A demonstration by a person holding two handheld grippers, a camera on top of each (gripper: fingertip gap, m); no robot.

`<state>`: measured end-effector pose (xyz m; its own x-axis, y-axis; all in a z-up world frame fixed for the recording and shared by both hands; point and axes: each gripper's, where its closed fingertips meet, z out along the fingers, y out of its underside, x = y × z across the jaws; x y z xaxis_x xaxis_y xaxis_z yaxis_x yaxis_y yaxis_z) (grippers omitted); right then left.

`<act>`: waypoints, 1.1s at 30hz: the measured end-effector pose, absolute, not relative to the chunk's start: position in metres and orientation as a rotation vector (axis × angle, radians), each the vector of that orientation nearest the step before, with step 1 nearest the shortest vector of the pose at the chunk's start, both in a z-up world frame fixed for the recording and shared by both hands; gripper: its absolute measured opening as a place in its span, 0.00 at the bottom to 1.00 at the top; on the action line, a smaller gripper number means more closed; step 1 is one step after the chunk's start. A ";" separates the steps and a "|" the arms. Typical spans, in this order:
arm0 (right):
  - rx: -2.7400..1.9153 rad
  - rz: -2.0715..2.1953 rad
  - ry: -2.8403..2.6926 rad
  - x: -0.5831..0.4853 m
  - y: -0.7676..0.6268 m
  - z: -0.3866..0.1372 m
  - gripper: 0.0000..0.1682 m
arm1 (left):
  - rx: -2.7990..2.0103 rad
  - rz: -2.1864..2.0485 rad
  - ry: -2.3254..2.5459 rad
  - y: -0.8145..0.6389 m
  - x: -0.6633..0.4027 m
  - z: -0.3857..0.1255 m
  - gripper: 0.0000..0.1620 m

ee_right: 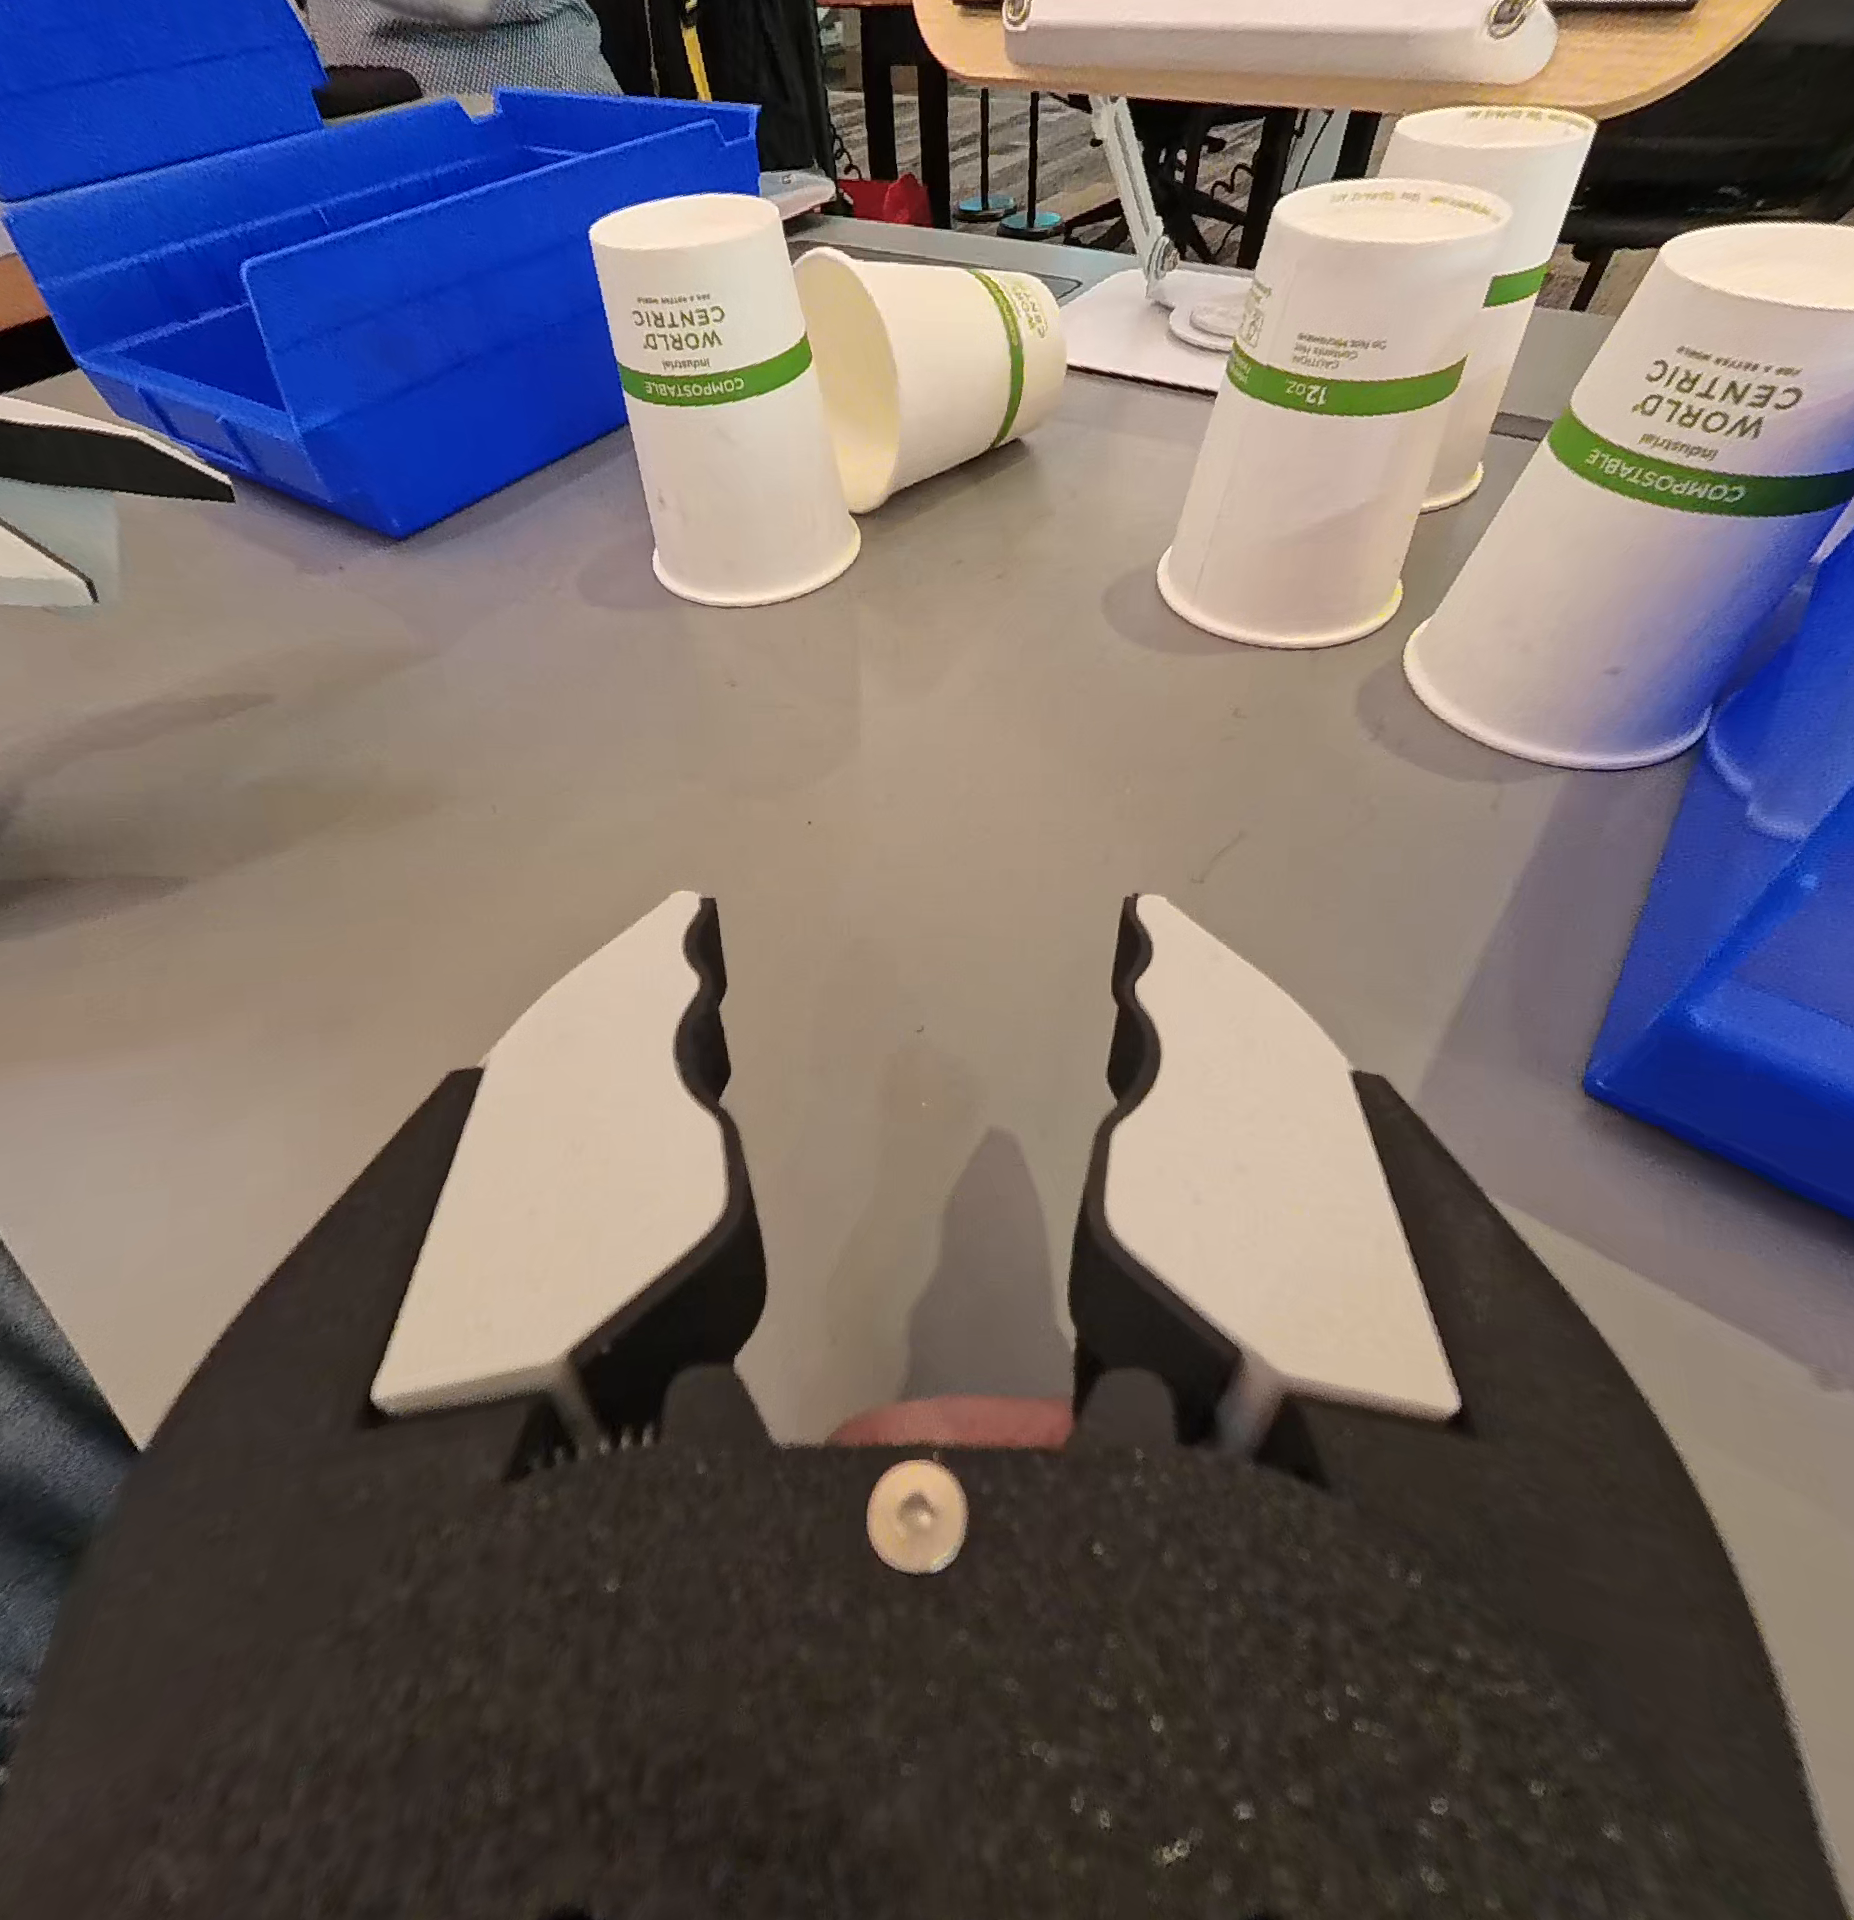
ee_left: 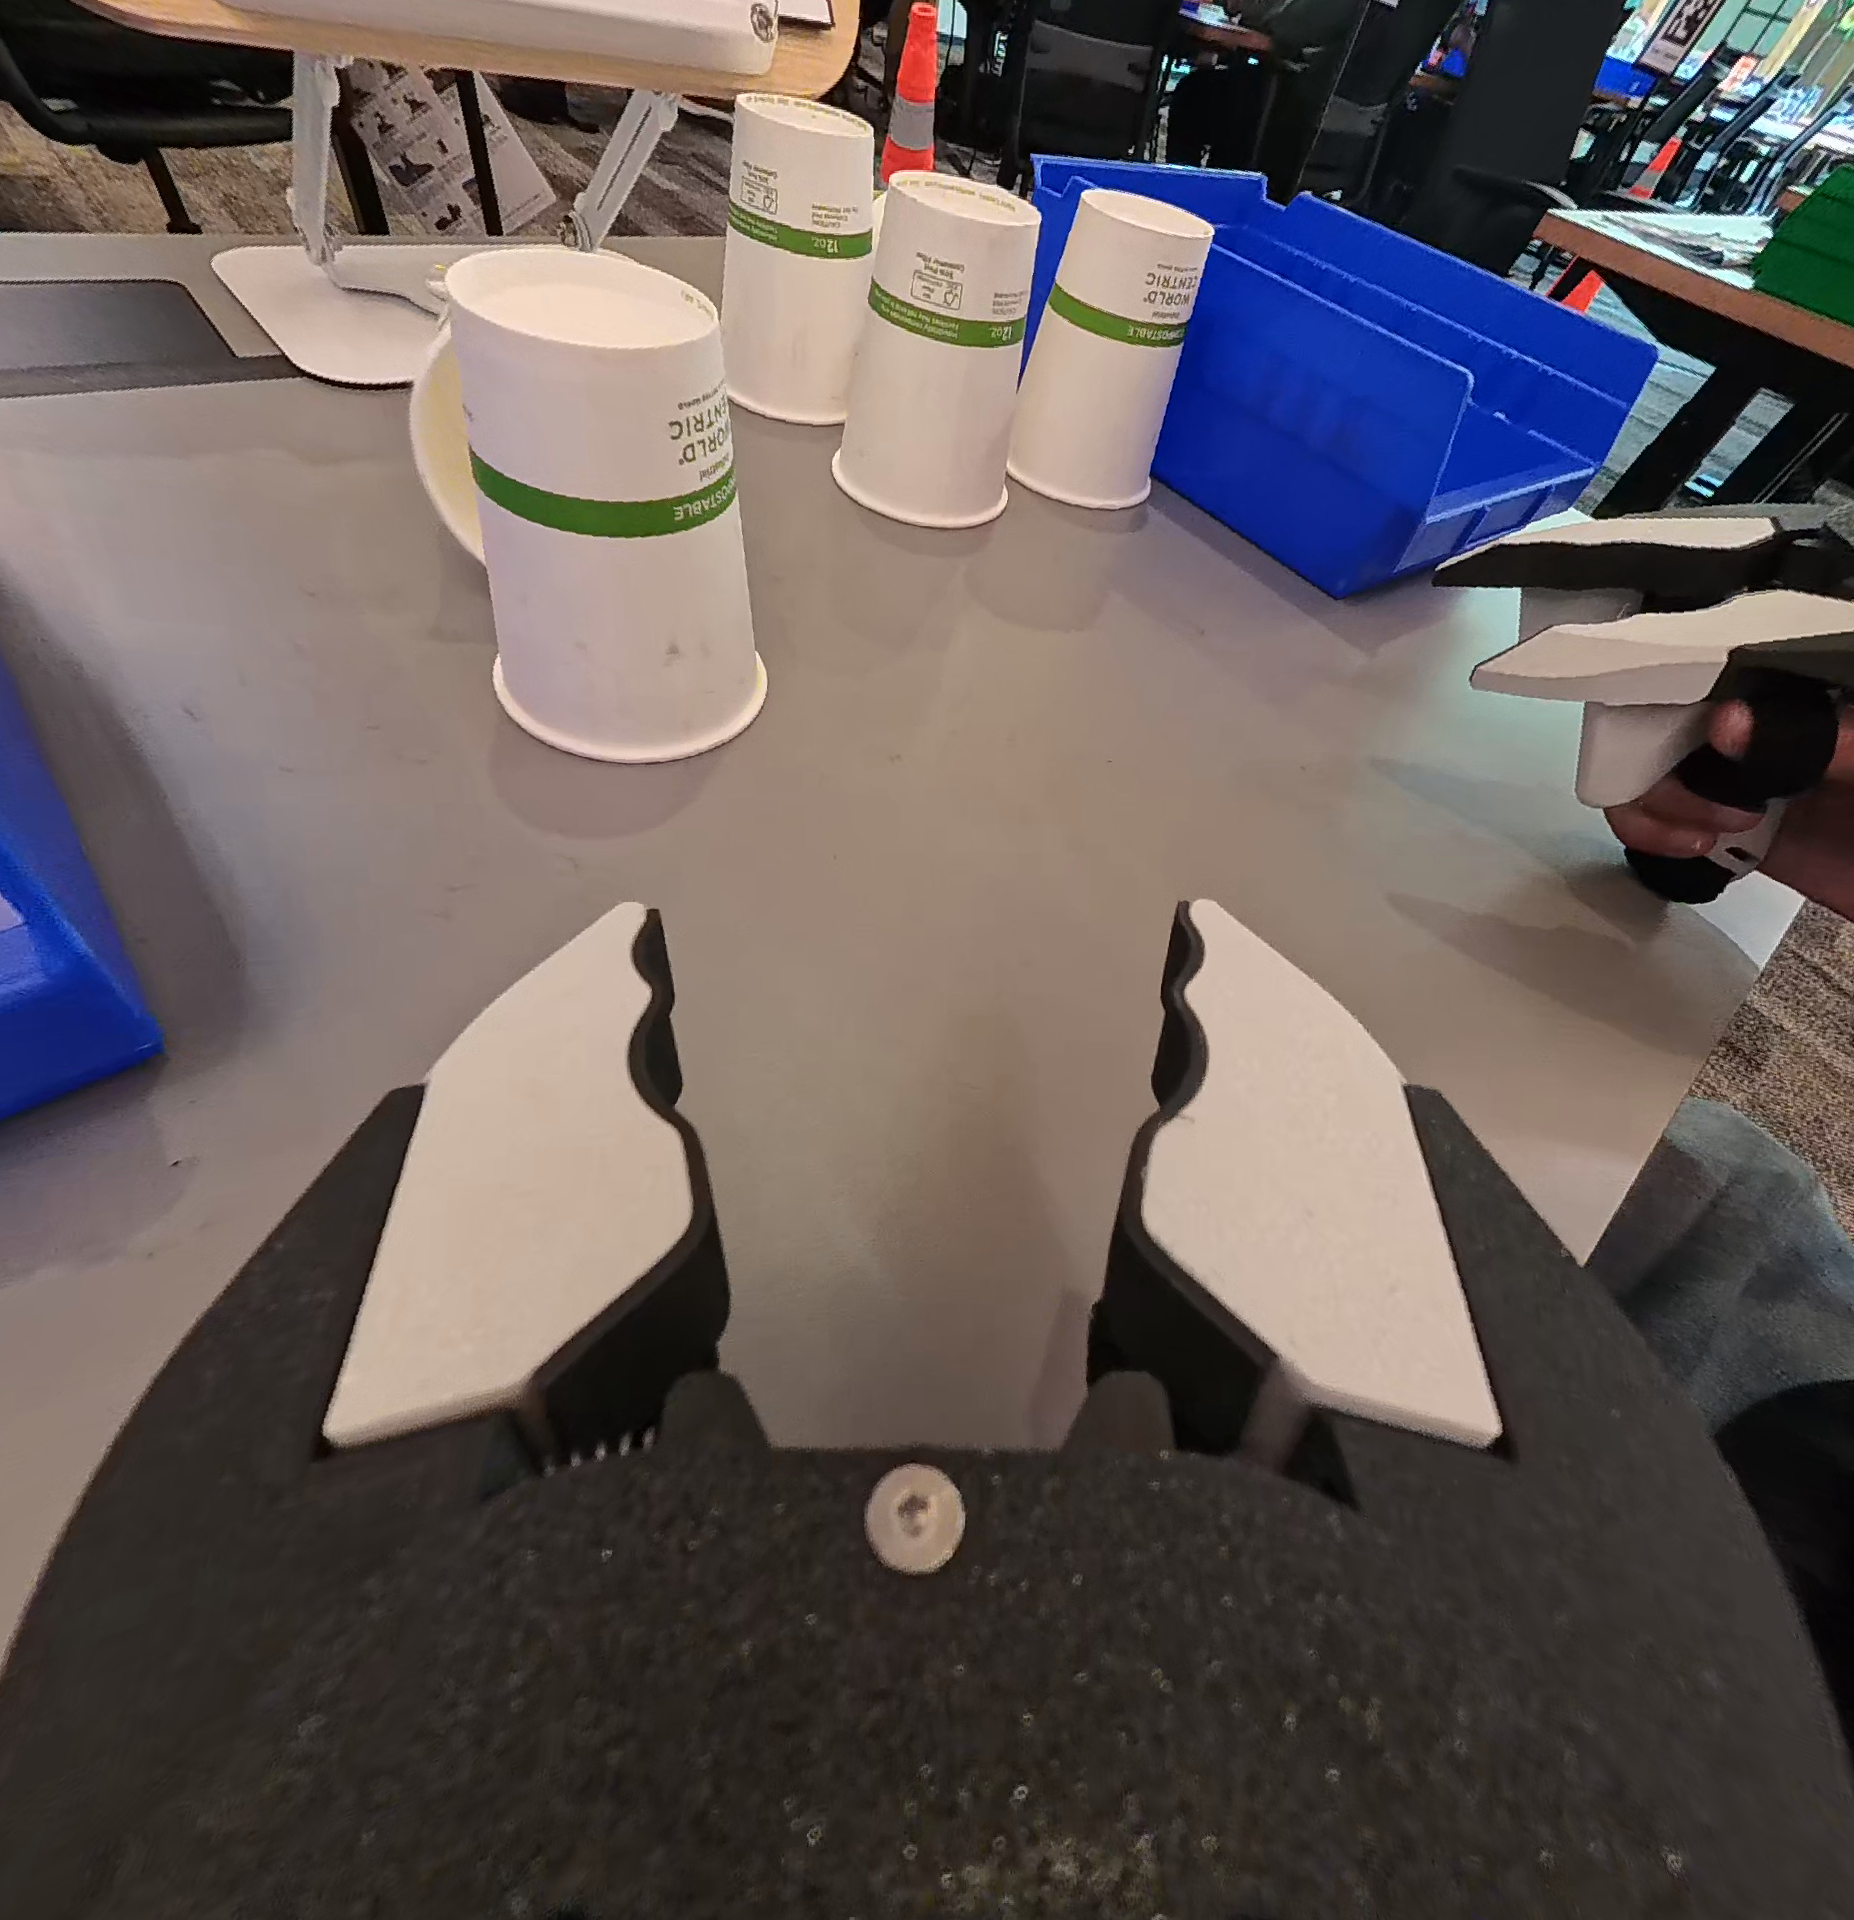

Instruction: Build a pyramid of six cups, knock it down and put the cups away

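Left gripper [ee_left: 918, 925] and right gripper [ee_right: 918, 914] both spread, empty. Cups scattered upper frame; one lying cup [ee_right: 933, 369]. Likely collecting stage; next grasp needs a cup.

Grey table [ee_left: 902, 790]: cups [ee_left: 616, 499], blue bins [ee_left: 1349, 416]

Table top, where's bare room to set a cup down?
The grey table is bare between the open right gripper and the cups, and ahead of the open left gripper. It is crowded by the blue bin.
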<state>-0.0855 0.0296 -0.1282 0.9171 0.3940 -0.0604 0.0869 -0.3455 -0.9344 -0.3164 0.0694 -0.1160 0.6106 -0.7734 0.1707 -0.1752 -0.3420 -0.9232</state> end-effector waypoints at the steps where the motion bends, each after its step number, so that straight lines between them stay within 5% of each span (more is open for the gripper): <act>1: -1.913 0.331 -0.352 -0.086 0.030 -0.128 0.42 | -1.848 -0.759 0.764 0.069 -0.316 -0.116 0.55; 21: -1.967 0.365 -0.496 -0.105 0.044 -0.116 0.44 | -1.850 -0.789 0.758 0.069 -0.316 -0.115 0.55; 33: -2.001 0.144 -1.580 -0.203 0.192 -0.044 0.52 | -1.869 -0.807 0.800 0.068 -0.308 -0.121 0.55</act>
